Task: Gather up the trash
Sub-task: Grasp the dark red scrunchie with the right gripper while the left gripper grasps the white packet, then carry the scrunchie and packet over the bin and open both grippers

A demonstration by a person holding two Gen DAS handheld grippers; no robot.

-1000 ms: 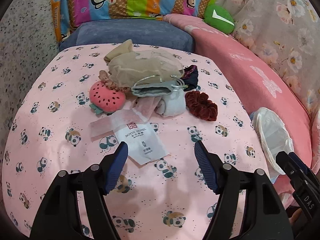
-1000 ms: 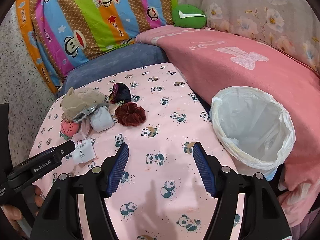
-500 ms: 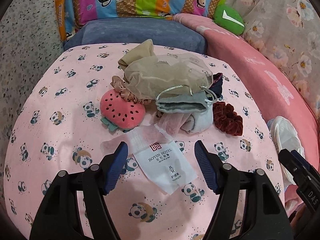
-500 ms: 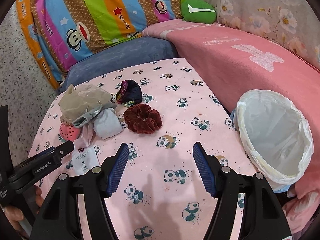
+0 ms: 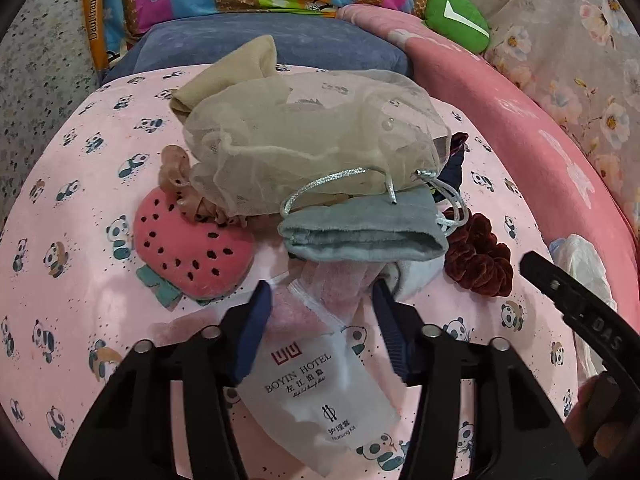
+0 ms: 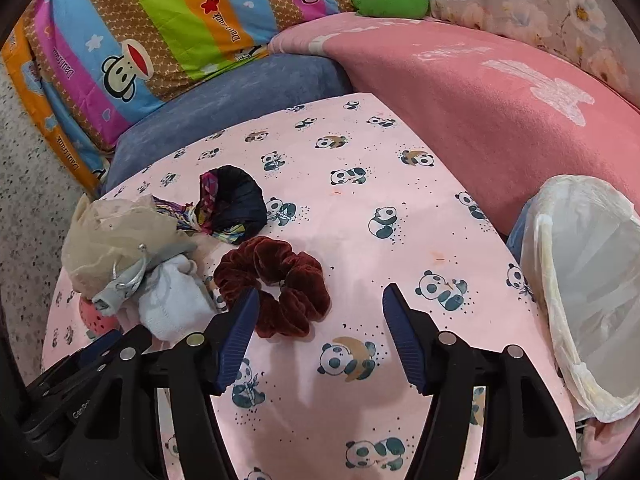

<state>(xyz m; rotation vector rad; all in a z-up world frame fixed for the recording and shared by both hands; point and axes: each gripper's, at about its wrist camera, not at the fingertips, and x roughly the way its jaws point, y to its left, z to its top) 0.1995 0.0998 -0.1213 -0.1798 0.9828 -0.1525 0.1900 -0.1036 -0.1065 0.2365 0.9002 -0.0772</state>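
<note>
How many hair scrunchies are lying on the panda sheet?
3: dark red velvet scrunchie near the centre, black multicoloured scrunchie behind it, beige-pink scrunchie under the mesh pouch. The pile may hide more.

Black claw [image 5: 322, 320], ribbed blue pads [image 5: 256, 320]

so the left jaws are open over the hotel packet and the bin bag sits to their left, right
Not quite. The left gripper is open over the hotel packet, but the bin bag sits to its right, as the left wrist view shows.
</note>
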